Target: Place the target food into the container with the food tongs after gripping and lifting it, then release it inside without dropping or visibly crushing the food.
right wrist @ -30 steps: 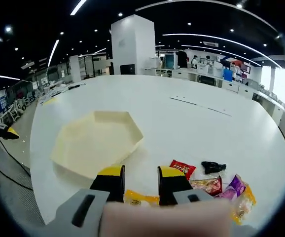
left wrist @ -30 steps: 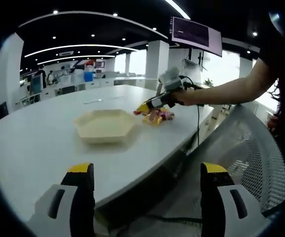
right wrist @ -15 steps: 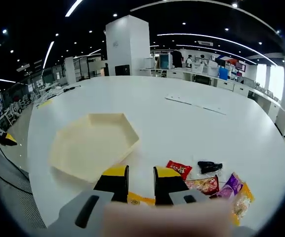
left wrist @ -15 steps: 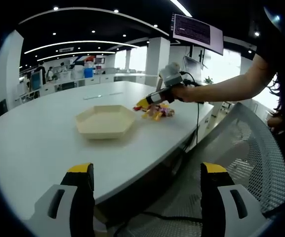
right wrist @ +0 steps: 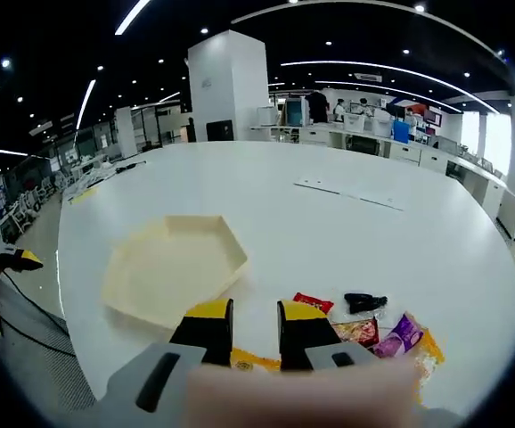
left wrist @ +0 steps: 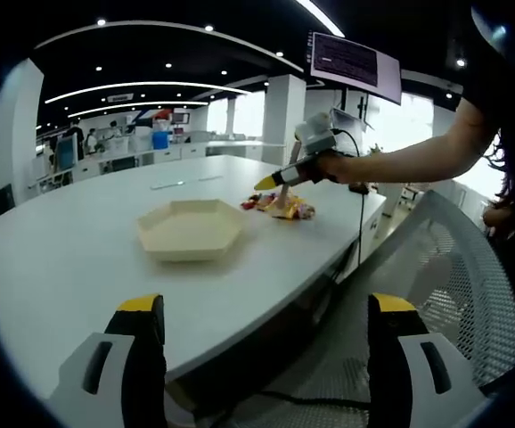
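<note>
On the left, well back from the white worktop (left wrist: 53, 259), the left tool (left wrist: 266, 357) hangs idle with its jaws spread wide and nothing between them. Ahead of it sits the cream hexagonal tray (left wrist: 189, 228), empty, in the middle of the worktop. To the right of the tray lies a loose heap of snack packets (left wrist: 280, 206), and above them a person's outstretched arm (left wrist: 409, 160) holds the right tool (left wrist: 264, 185) raised off the surface.

In the right gripper view, the right tool (right wrist: 254, 319) has its jaws drawn narrow on a yellow packet (right wrist: 256, 361) (only an edge of it shows below the tips). The tray (right wrist: 174, 267) lies ahead and to the left, while the red packet (right wrist: 311, 303), a small black item (right wrist: 362, 303) and the purple and orange wrappers (right wrist: 400, 339) stay on the worktop to the right.

The risk from here appears to be the carry: the packet seems caught by an edge, so a quick swing toward the tray could let it slip out short of the rim, while squeezing harder to prevent that could crumple what is inside.
</note>
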A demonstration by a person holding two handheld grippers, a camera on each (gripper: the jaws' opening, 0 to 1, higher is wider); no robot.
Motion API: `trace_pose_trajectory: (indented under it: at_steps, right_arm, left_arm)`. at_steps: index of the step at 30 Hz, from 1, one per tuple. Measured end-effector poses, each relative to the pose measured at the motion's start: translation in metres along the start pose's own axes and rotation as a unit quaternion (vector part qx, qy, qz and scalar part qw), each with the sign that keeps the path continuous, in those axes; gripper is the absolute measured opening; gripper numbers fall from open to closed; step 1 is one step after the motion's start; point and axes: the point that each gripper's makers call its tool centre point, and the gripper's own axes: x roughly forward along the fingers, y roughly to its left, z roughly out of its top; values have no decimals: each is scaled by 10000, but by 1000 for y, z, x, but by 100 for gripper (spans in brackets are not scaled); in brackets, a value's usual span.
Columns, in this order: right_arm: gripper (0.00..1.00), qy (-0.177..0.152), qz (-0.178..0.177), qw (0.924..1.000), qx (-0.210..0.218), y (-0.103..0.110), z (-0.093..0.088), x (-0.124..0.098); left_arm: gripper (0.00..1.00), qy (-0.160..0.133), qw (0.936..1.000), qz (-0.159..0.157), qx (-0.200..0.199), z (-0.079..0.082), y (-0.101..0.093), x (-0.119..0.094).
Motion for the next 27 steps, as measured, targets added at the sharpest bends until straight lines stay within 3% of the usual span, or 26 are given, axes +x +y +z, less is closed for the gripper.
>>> trace_pose_trajectory:
  at_steps: [15,27]
  right_arm:
    - [19,-135,-77,9998,-118,-14,43,-16]
    - [19,-318,155,9983,-469,14,93,-15]
  left_arm:
    - [94,5,9999,-150,40,0,-5,2]
    - [98,29,9998,-68,193,1,-2,1]
